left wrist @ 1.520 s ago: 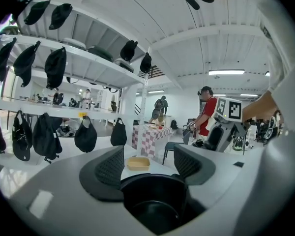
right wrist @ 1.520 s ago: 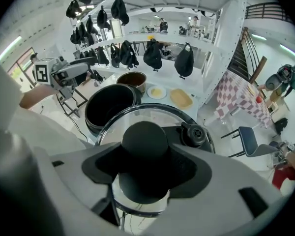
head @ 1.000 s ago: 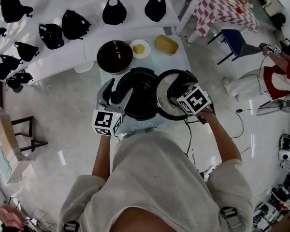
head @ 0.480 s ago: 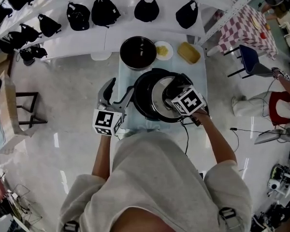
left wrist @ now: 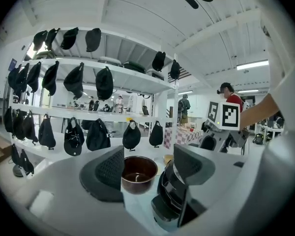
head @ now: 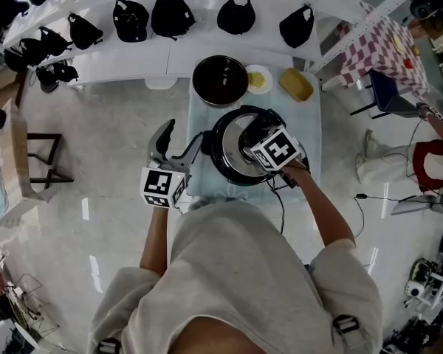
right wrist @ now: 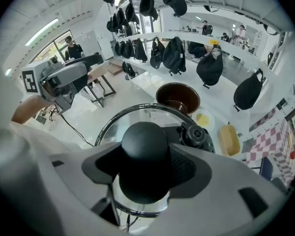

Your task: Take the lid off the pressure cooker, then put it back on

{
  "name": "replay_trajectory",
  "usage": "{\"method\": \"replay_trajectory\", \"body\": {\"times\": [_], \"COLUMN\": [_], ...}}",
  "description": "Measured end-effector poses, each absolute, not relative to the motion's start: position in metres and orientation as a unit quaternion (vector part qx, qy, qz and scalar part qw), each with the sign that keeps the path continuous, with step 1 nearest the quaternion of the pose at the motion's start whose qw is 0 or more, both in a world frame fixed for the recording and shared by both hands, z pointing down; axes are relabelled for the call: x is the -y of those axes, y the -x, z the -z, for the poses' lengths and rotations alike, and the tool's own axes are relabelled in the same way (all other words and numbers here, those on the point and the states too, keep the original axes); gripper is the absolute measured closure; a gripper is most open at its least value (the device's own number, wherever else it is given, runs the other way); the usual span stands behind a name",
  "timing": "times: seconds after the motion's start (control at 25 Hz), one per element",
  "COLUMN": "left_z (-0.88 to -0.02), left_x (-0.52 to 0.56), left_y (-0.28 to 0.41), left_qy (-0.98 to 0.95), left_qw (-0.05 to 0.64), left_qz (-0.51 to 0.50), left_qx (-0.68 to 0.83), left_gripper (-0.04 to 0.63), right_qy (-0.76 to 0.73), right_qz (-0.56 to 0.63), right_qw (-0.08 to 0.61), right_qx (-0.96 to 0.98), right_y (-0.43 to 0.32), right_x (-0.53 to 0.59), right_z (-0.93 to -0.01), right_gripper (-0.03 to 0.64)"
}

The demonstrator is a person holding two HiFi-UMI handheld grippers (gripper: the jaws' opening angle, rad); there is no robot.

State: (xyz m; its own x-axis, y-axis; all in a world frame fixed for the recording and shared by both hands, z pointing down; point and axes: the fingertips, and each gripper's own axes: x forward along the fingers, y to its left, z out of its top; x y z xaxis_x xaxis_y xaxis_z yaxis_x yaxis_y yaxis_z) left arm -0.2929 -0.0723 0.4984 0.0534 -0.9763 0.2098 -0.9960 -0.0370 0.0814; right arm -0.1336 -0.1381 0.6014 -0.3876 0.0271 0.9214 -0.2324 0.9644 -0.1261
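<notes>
since a second ago the glass lid (head: 235,159) has come from the right side across over the pressure cooker (head: 215,150), and the right gripper (right wrist: 145,167) has travelled with it. its jaws are clenched on the lid's black knob (right wrist: 143,146), pads pressing both sides. the lid covers the cooker's mouth; whether it is fully seated i cannot tell. the left gripper (left wrist: 147,170) hangs just left of the cooker, jaws spread with nothing between them. a dark inner pot (head: 220,81) stands behind on the pale blue table (head: 199,179).
</notes>
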Motion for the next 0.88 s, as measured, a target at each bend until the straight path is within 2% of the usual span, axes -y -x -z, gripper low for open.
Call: {"method": "replay_trajectory", "body": {"times": [0.28, 0.64, 0.88], "left_z": [-0.501, -0.500, -0.504], "left_x": [0.072, 0.078, 0.076], "left_y": [0.293, 0.290, 0.295], "left_qy": [-0.721, -0.721, -0.713], "left_qw": [0.104, 0.105, 0.111], "left_qz": [-0.047, -0.050, -0.052], "left_qx": [0.683, 0.684, 0.690], "left_gripper": [0.287, 0.287, 0.287], "right_qy": [-0.063, -0.006, 0.003], "right_qz": [-0.121, -0.058, -0.077], "right_qw": [0.553, 0.577, 0.569], "right_qx": [0.822, 0.814, 0.818], "right_y": [0.144, 0.147, 0.148], "right_x": [0.137, 0.126, 0.128], "right_z": [-0.606, -0.620, -0.623], "right_gripper": [0.345, 0.345, 0.345]}}
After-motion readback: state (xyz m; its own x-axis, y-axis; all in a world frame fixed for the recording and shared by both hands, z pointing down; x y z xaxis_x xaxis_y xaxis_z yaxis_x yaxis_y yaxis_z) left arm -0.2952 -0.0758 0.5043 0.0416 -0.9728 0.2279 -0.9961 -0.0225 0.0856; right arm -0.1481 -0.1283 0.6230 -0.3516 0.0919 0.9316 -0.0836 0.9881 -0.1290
